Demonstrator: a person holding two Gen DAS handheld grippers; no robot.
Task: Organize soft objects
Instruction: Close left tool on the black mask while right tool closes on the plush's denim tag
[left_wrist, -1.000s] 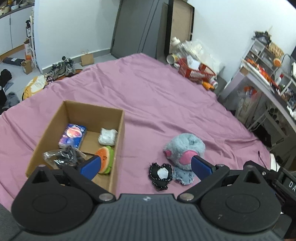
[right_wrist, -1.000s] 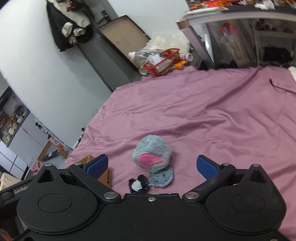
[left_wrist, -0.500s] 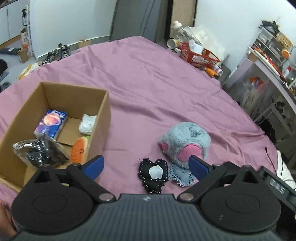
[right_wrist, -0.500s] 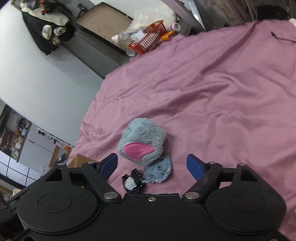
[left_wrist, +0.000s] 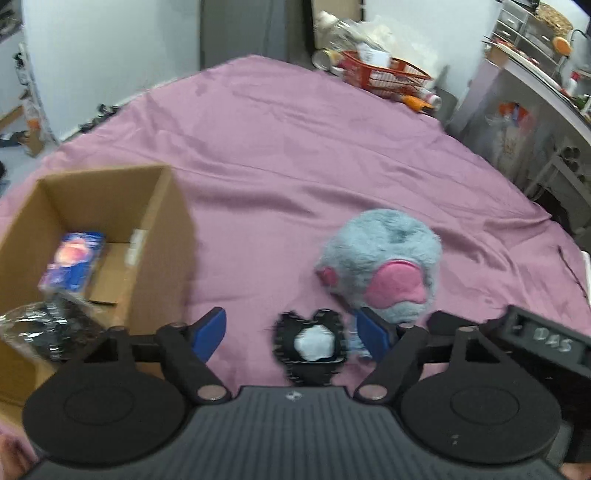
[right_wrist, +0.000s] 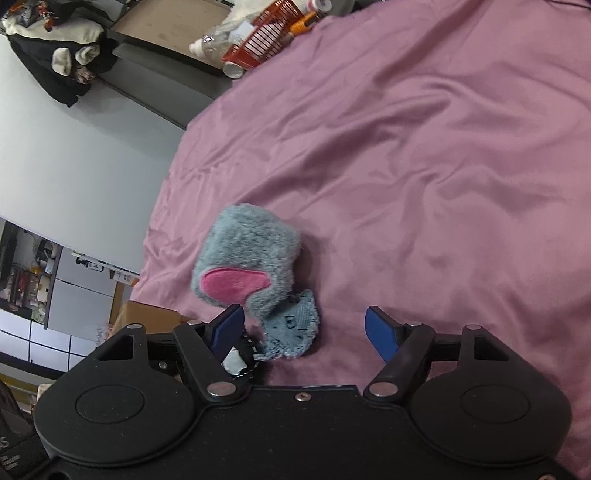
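Left wrist view looks down on a purple bedsheet (left_wrist: 280, 155), where the left gripper (left_wrist: 291, 330) stands wide, its blue pads spread with nothing between them but a small black heart-shaped soft toy (left_wrist: 309, 341) with a white centre, lying on the sheet midway between the pads. Just past the right pad sits a fluffy grey-blue plush (left_wrist: 382, 258) with pink ear patches, and a flat pale blue piece shows partly behind that pad, touching the plush's near side. To the left of the claw, just beside its left pad, stands an open cardboard box (left_wrist: 159, 240); inside it lie a blue and pink packet (left_wrist: 74, 264) and, nearer the claw, a crinkled clear bag of dark items (left_wrist: 48, 328). Far ahead, beyond the sheet's edge, an orange basket (left_wrist: 388, 77) sits among clutter.

Right wrist view shows the right gripper (right_wrist: 304, 330) also spread wide and gripping nothing. The grey-blue plush (right_wrist: 245, 258) lies just ahead of its left pad, the flat blue piece (right_wrist: 295, 332) rests between the pads, nearer the left one, and the black heart toy (right_wrist: 238, 360) is mostly hidden behind the left finger. A corner of the cardboard box (right_wrist: 147, 314) shows farther left.
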